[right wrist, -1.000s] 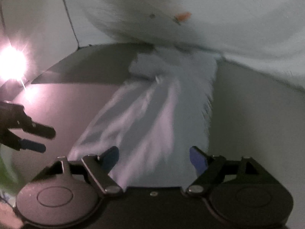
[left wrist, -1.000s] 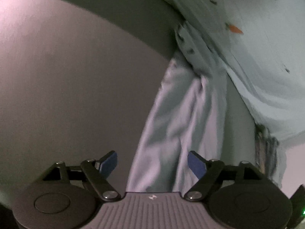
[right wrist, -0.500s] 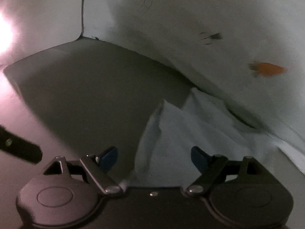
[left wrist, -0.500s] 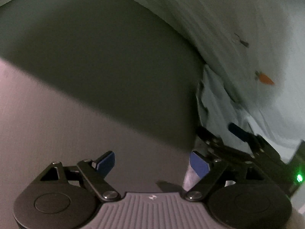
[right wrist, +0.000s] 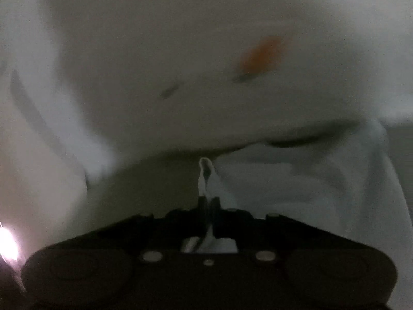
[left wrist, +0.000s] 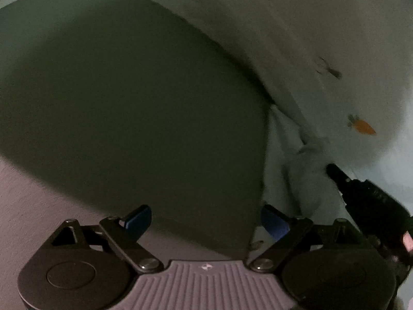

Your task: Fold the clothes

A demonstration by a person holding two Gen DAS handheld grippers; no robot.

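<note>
My left gripper (left wrist: 205,218) is spread wide with nothing between the blue pads (left wrist: 136,217); the right pad sits just beside the cloth edge, contact unclear. My right gripper (right wrist: 207,204) is pinched fully together on a thin ridge of the garment (right wrist: 296,178), and a narrow fold of fabric sticks up out of the closed tips. The garment is pale, soft, matte cloth, almost white with a bluish cast, draped in loose rounded folds. It fills the upper and right part of both views and bunches near the right gripper (left wrist: 361,191), which shows in the left wrist view as a dark jointed shape at the lower right. There is a small orange carrot print (left wrist: 362,126) with a green top and a few dark marks nearby; in the right wrist view the same print is a blurred orange smear. The surface (left wrist: 38,219) under it is smooth, pinkish-grey, mostly covered by a large dark shadow (left wrist: 134,98). Both views are dim and soft, and the right one is motion-blurred. A bright glare (right wrist: 7,242) at the right view's lower left washes out that corner. The garment's outline is cut off by the frame, so I cannot tell its type.
</note>
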